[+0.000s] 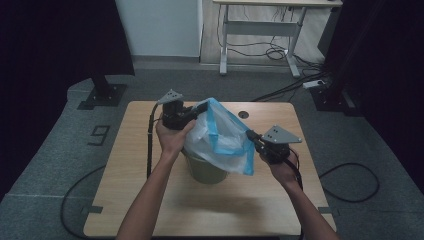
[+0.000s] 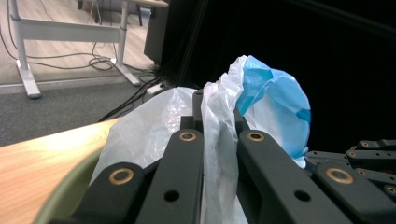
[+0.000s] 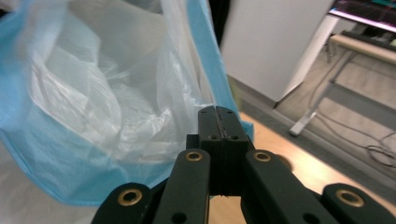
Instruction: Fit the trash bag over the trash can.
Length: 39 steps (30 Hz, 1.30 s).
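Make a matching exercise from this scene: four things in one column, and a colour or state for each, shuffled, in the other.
Things:
1. plastic bag
2. bin
3. left gripper
4. table

Colours or states:
A. olive green, standing under the bag
B. light wood, with a round hole near its far edge
C. translucent white with a blue band at its rim
D. shut on a fold of the bag's edge

Pairs: 1-C, 2-A, 3-D, 4-B
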Motion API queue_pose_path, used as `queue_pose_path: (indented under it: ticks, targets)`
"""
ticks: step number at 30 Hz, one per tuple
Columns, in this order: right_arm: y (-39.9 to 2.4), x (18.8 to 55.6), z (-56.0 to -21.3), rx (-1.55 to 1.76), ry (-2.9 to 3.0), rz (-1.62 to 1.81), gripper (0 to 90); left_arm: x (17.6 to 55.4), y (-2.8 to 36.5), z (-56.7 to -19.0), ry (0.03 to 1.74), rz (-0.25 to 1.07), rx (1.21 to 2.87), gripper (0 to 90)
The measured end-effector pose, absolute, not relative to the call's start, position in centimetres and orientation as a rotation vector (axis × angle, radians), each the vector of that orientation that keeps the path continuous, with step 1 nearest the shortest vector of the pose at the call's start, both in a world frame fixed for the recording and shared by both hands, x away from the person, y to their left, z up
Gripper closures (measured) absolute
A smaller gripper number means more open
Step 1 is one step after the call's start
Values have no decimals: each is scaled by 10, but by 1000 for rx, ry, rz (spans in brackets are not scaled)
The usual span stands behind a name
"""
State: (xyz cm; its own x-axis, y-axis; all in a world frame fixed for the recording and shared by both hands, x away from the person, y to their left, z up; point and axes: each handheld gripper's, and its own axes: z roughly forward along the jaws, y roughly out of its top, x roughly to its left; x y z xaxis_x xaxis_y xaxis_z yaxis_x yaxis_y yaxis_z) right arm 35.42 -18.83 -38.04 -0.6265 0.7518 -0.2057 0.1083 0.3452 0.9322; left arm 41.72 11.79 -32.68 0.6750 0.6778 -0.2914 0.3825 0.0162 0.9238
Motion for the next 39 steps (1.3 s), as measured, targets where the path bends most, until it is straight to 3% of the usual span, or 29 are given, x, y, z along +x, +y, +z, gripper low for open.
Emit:
queue_pose_path:
  ticks: [15,23,39]
  targets:
    - [-221,371,-365,854,1824,1241,888,408,161,-315,932,294,1497,894]
    - [-231,351,-371,840,1802,1327,888,387,177,-326,905,264,1512,894]
    - [-230,295,-431,782,1973,1498,888,347,205,-374,887,169,1528,893]
